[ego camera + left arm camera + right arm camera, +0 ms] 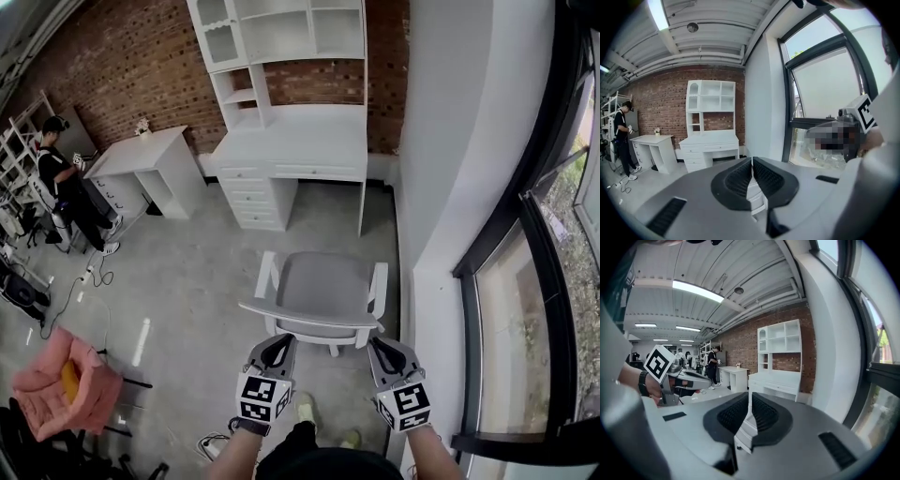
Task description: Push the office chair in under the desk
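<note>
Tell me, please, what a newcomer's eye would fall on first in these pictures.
The grey chair stands mid-floor, pulled out from the white desk against the brick wall. Just behind it, the left gripper and right gripper are both shut with nothing between the jaws. A person stands at a second desk far left.

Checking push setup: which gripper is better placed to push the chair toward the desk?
Probably the left gripper: its shut jaws sit just behind the chair backrest; the right gripper is at its outer end.
</note>
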`<move>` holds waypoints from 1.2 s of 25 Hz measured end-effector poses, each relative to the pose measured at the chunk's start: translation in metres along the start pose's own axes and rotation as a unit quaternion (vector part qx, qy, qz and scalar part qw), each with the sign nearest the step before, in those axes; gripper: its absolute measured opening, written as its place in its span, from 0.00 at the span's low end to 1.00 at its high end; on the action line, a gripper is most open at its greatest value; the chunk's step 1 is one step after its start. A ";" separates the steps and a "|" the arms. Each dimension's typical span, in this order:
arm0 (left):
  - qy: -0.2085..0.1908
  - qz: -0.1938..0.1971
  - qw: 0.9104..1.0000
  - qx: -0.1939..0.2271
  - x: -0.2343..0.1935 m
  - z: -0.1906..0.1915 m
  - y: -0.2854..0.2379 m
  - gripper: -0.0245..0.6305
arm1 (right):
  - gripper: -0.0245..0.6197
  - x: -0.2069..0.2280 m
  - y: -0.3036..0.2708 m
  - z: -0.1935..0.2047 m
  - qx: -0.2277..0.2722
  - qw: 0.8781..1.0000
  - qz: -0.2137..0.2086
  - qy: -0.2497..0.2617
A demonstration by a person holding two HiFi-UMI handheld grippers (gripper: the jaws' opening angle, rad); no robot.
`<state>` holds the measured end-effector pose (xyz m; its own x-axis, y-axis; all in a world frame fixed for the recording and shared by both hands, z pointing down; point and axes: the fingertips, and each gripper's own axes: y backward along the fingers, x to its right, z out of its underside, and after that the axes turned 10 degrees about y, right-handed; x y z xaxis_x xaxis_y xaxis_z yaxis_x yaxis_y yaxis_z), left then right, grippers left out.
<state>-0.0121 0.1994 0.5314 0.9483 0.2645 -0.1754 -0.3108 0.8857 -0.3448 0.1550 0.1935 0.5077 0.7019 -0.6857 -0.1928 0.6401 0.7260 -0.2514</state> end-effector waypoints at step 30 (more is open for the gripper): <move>0.404 -0.218 0.888 -0.018 -0.290 0.101 -0.106 0.39 | 0.39 0.102 -0.104 0.192 -0.132 0.862 0.309 -0.379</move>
<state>-0.2480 0.0677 0.7123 0.6287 -0.4730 -0.6173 0.0590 0.8205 -0.5686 0.2204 0.0582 0.6963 0.9498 0.1325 0.2833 0.0476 0.8340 -0.5497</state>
